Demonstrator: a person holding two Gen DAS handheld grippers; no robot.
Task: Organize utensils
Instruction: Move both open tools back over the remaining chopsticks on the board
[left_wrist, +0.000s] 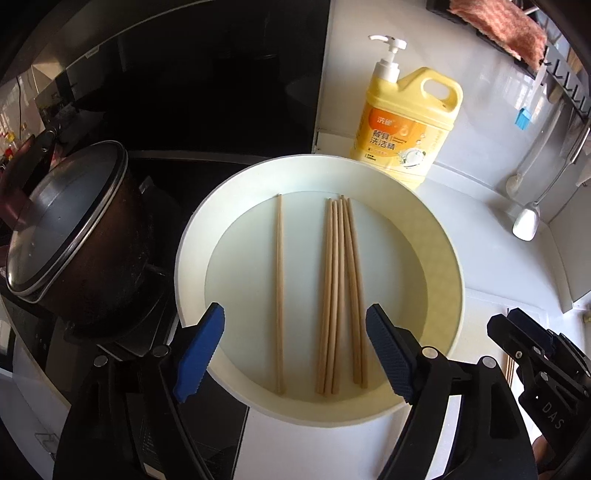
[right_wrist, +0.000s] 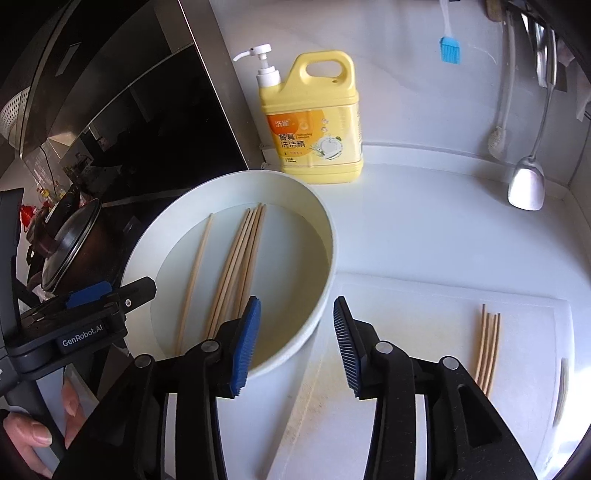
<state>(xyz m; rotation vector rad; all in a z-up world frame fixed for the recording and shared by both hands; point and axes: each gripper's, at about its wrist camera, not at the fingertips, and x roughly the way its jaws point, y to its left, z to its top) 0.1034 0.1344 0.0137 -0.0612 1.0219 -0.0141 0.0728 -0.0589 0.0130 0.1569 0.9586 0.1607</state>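
Left tongs (left_wrist: 295, 354) (empty) over chopsticks (left_wrist: 341, 295), seemingly apart.

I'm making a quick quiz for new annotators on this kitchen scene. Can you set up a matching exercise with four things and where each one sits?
Things:
1. lone chopstick
2. detergent bottle
3. chopstick bundle
4. metal spatula

Places:
A. lying on the white cutting board
B. hanging against the wall at the right
C. inside the white basin, apart from the other sticks
D. standing on the counter behind the basin

Pairs: 1-C, 2-D, 3-A, 4-B
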